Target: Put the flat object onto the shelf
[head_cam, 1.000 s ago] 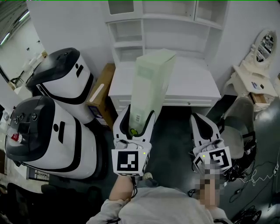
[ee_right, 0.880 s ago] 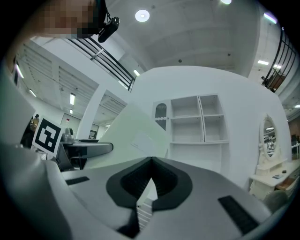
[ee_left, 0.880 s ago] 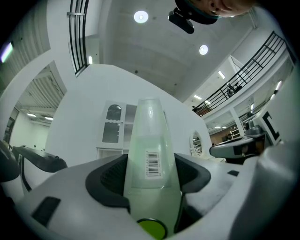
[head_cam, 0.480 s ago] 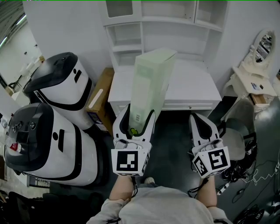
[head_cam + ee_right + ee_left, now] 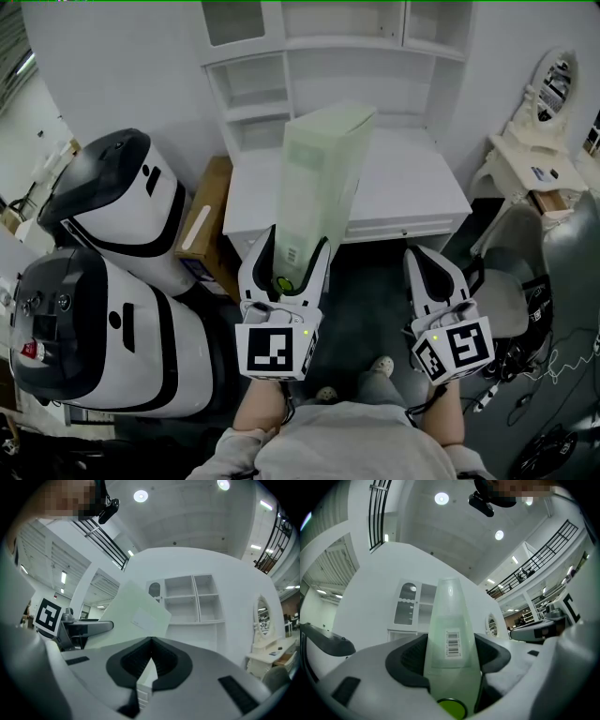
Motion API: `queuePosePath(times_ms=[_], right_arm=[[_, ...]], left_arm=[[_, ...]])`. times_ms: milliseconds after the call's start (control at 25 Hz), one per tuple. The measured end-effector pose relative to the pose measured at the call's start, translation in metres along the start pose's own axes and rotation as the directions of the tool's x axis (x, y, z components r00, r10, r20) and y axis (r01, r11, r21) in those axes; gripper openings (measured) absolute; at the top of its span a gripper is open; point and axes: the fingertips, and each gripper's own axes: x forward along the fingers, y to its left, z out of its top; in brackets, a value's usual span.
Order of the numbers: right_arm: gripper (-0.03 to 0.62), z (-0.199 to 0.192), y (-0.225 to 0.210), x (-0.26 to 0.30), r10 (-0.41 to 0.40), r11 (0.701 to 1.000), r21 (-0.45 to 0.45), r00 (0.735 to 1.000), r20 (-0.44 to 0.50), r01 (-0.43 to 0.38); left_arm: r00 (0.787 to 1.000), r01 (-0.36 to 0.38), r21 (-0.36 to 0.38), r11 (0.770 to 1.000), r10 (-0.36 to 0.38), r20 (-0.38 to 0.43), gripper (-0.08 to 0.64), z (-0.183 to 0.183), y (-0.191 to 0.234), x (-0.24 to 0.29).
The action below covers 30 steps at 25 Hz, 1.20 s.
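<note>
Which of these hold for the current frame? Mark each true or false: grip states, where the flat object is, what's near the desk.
1. The left gripper has its fingers clamped on the flat object. True.
2. The flat object sits on the shelf unit. False: it is held tilted in the left gripper, over the front of the white desk.
3. The right gripper holds a second object. False: its fingers are together with nothing between them.
4. A brown cardboard box stands beside the desk, on the side of the left gripper. True.
5. The flat object carries a barcode label. True.
</note>
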Motion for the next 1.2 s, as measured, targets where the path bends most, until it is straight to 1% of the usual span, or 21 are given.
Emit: queuePosePath(times_ms=[200, 400, 640, 840, 1000, 1200], right_arm=[[0.009, -0.003, -0.021, 0.017, 0.003, 1.0, 0.002, 1.0, 0.003, -0.003], [0.009, -0.004, -0.046, 0.043, 0.029, 1.0, 0.009, 0.999, 0.013, -0.03], [0.009, -0.004, -0.085, 0.079, 0.08, 0.997, -0.003, 0.997, 0.021, -0.08], [0.009, -0.003, -0.122, 0.103, 0.115, 0.993, -0.01, 0.993, 0.03, -0.115], [0.009, -0.006, -0.152, 0.119, 0.144, 0.989, -0.015, 0.989, 0.029, -0.144], [0.009, -0.011, -0.191, 0.131, 0.168, 0.986, -0.015, 0.985, 0.036, -0.167]], left_arm=[[1.0, 0.003, 0.004, 1.0, -0.003, -0.001, 0.296, -0.005, -0.003, 0.024], [1.0, -0.015, 0.015, 1.0, 0.015, 0.004, 0.296, -0.008, -0.005, 0.055], [0.998, -0.055, 0.029, 0.998, 0.054, 0.015, 0.296, -0.011, -0.009, 0.102], [0.996, -0.09, 0.021, 0.996, 0.089, 0.025, 0.295, -0.014, -0.016, 0.14], [0.992, -0.122, 0.033, 0.992, 0.121, 0.018, 0.296, -0.019, -0.025, 0.169], [0.989, -0.146, 0.034, 0.989, 0.145, 0.036, 0.296, -0.022, -0.043, 0.202]])
